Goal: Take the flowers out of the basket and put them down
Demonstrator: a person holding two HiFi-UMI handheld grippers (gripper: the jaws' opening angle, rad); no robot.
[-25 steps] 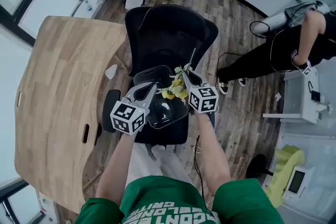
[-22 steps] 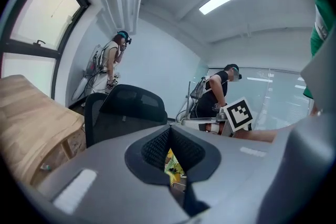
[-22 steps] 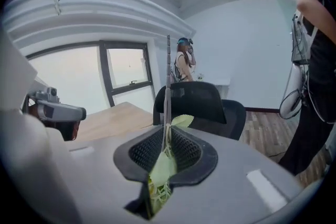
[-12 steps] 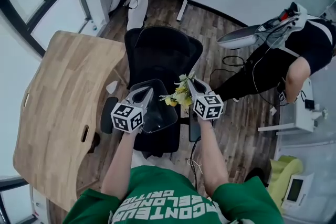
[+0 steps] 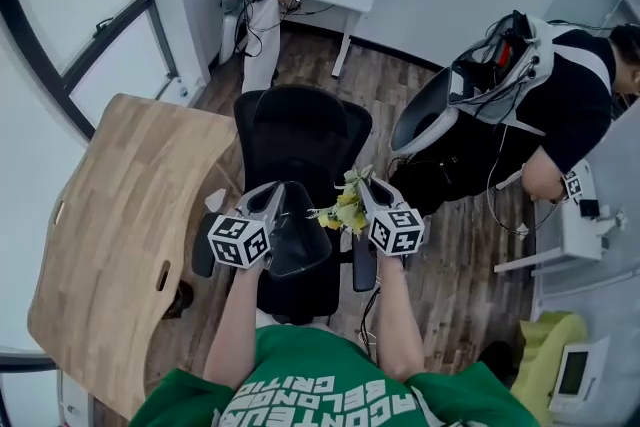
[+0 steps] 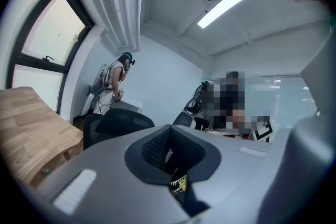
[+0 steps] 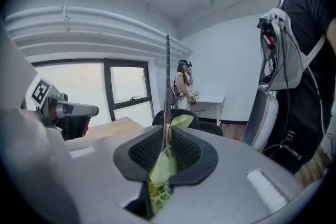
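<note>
While the left gripper (image 5: 277, 193) pinches what looks like the rim of the dark translucent plastic basket (image 5: 300, 253), pads together on it, the right gripper (image 7: 167, 150) is clamped on the bunch of yellow flowers with green leaves (image 7: 161, 166). Stems run roughly upright through its fingers. Blooms sit just left of the fingertips, beside the basket, apparently clear of it. Set-down is the right hand's job. The pale wooden table (image 5: 110, 215) lies beyond the left gripper.
</note>
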